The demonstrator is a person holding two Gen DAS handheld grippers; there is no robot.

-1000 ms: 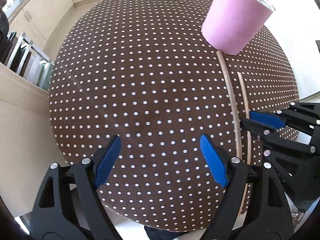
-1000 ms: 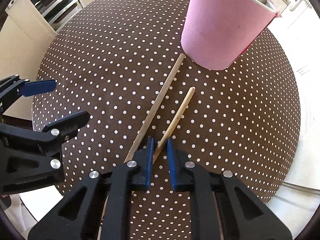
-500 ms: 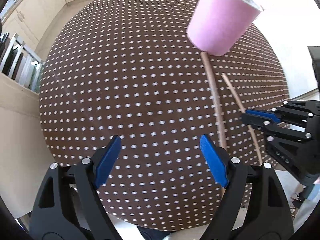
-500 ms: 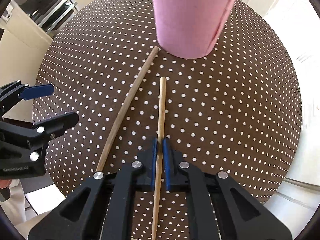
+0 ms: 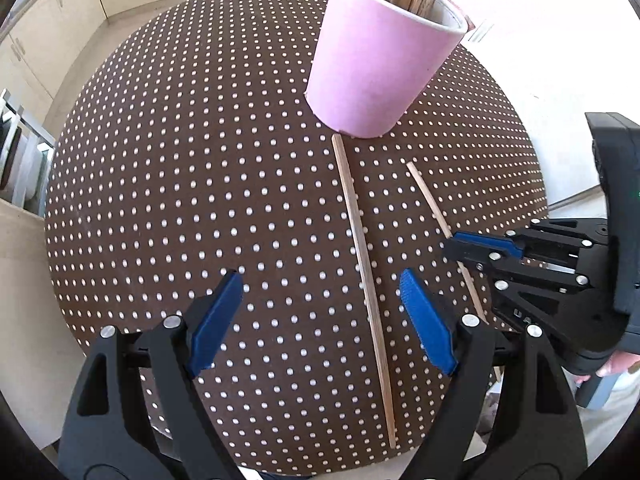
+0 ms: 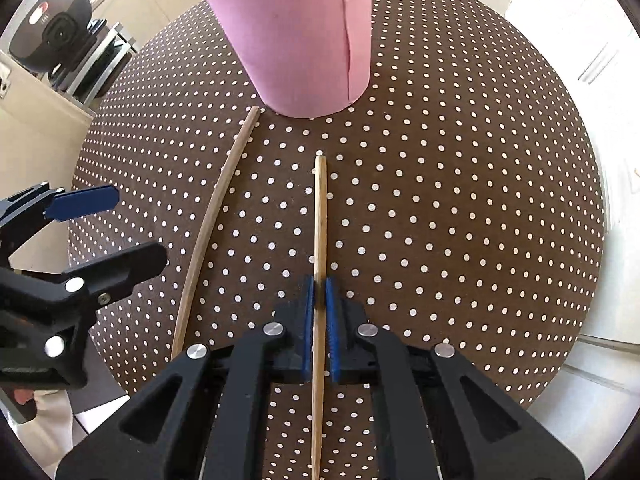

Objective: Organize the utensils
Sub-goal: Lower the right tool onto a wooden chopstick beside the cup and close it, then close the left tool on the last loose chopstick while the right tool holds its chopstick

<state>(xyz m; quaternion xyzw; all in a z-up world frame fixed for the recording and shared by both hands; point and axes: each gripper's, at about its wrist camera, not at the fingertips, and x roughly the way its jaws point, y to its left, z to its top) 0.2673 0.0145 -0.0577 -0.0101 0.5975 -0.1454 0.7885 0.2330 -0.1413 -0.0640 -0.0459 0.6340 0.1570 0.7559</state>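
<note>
A pink cup [image 5: 380,60] holding several wooden chopsticks stands on the round brown polka-dot table [image 5: 200,180]. My right gripper [image 6: 319,292] is shut on a wooden chopstick [image 6: 320,216], which runs forward between its blue pads toward the pink cup [image 6: 296,36]. That held chopstick [image 5: 428,196] also shows in the left wrist view, passing into the right gripper [image 5: 470,246]. A second, longer chopstick [image 5: 360,248] lies flat on the table, its far end at the cup's base; it shows again as the second chopstick [image 6: 212,224]. My left gripper [image 5: 320,300] hovers open over the table just left of it, holding nothing.
A dish rack [image 6: 92,60] and a dark round appliance [image 6: 52,28] stand beyond the table's left edge. Cream kitchen cabinets [image 5: 48,20] line the far side. The table edge [image 5: 280,468] runs close below my left gripper.
The right gripper closed fully on the shorter chopstick and swung it round until it points toward the cup. Both grippers moved closer to the cup, which now looms larger.
</note>
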